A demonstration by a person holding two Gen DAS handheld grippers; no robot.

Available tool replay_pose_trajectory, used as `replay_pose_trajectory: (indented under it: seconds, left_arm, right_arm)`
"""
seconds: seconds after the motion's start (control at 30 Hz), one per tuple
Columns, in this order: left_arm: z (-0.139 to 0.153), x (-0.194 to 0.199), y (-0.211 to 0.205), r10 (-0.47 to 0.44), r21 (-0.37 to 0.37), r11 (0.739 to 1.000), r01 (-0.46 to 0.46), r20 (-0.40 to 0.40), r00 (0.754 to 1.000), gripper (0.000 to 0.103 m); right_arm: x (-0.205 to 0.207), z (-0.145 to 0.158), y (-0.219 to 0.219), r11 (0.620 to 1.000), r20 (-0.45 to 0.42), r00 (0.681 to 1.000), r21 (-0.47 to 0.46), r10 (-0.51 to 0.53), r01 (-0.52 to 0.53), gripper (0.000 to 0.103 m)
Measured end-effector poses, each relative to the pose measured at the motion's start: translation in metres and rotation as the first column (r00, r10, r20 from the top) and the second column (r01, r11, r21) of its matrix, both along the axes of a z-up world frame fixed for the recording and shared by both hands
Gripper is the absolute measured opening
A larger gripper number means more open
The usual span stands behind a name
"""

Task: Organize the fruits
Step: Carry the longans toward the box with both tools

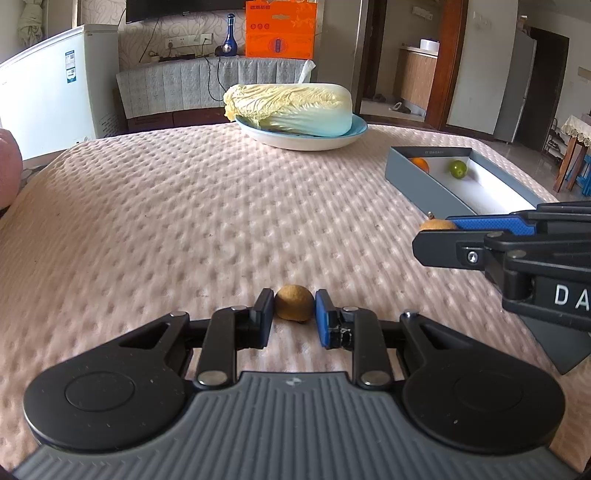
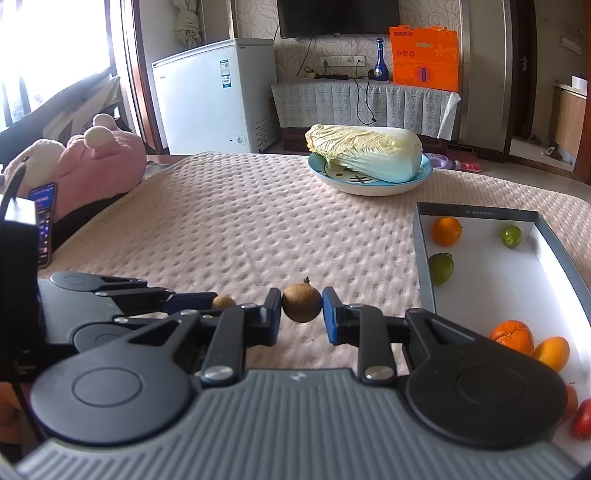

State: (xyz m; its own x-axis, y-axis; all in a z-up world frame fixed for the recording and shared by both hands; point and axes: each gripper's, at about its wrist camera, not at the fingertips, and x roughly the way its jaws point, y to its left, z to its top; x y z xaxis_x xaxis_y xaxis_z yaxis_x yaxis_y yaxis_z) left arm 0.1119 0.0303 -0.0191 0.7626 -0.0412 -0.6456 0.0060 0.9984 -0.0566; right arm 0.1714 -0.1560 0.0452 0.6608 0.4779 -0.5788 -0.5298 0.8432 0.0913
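Tongs, left and right, each straddle a brown fruit, slightly parted.

Bright daylight from the blown-out window — fisheye-warped edges.

A home's living room: a television is hanging on patterned wallpaper, a chest freezer is standing beside a cloth-draped cabinet, and a plush toy is lying by the quilted table. A doorway, possibly a kitchen's, is opening at right.
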Motion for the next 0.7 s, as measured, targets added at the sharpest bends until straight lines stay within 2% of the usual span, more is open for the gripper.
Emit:
replay_pose_trajectory:
  seconds: [0.37, 0.7]
  left_arm:
    - [0.026, -0.014, 0.005, 0.034, -0.001, 0.999, -0.034, 0.036, 0.999, 0.028]
    - [0.042, -0.019, -0.005, 0.030, -0.010, 1.000, -0.030, 0.059, 0.998, 0.028]
  right_arm:
    - [-0.009, 0.010, -0.001, 1.000, 0.005, 1.000, 0.026, 0.010, -0.011, 0.027]
    - [-0.018, 0.021, -0.019, 0.999, 0.024, 1.000, 0.045, 0.001, -0.003, 0.027]
